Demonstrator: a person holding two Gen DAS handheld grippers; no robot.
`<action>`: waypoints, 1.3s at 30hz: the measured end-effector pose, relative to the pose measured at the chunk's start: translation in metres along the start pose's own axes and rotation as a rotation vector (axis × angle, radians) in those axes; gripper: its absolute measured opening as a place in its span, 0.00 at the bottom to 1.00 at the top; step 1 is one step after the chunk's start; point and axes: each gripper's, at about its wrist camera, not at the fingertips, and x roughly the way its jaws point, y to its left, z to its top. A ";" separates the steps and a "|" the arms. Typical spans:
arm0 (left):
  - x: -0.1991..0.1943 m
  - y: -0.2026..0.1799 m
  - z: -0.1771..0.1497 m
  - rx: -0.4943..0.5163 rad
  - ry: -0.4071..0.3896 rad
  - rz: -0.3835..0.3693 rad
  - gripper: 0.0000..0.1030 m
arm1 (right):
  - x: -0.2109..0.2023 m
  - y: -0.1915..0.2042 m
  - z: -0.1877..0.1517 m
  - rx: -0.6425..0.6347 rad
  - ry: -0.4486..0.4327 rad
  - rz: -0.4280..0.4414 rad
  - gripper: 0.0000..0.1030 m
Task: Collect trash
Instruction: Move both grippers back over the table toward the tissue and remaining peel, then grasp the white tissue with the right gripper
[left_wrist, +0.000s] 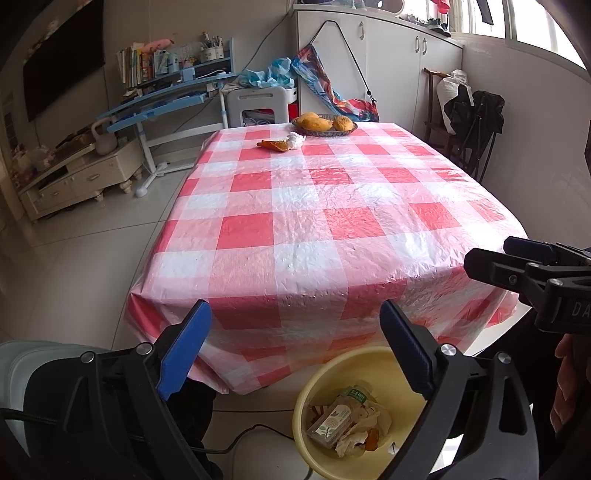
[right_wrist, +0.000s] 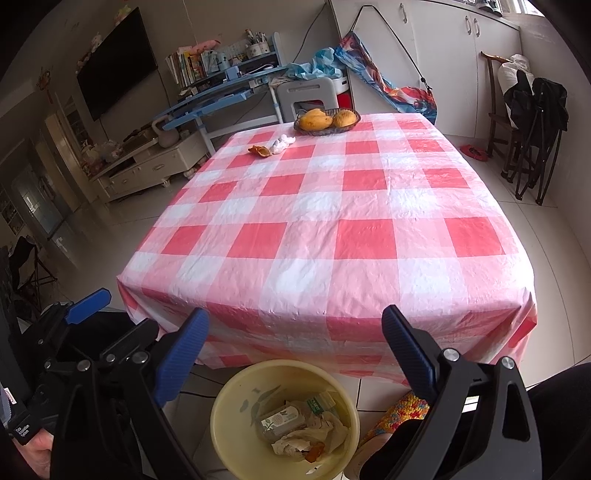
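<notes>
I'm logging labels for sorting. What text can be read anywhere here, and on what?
"DA": cut-off letters on the right gripper body.
Bottle label in the yellow bin: print too blurred to read.
White tag on the left gripper: too small.

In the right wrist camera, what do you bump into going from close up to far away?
Yellow bin → checked tablecloth → orange peel → white tissue → fruit basket → white stool.

The checked surface (right_wrist: 325, 229) is carrying a fruit basket (right_wrist: 327, 120), an orange peel (right_wrist: 259, 151) and a crumpled tissue (right_wrist: 281, 143) at its far end.
</notes>
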 end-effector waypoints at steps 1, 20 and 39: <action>0.000 0.000 0.000 0.000 0.000 0.000 0.87 | 0.000 0.000 0.000 -0.002 0.001 -0.001 0.88; 0.002 0.043 0.035 -0.191 -0.039 -0.027 0.88 | 0.001 0.003 0.026 0.018 -0.012 0.050 0.88; 0.099 0.097 0.114 -0.400 -0.031 -0.008 0.88 | 0.170 0.023 0.184 -0.014 0.043 0.016 0.59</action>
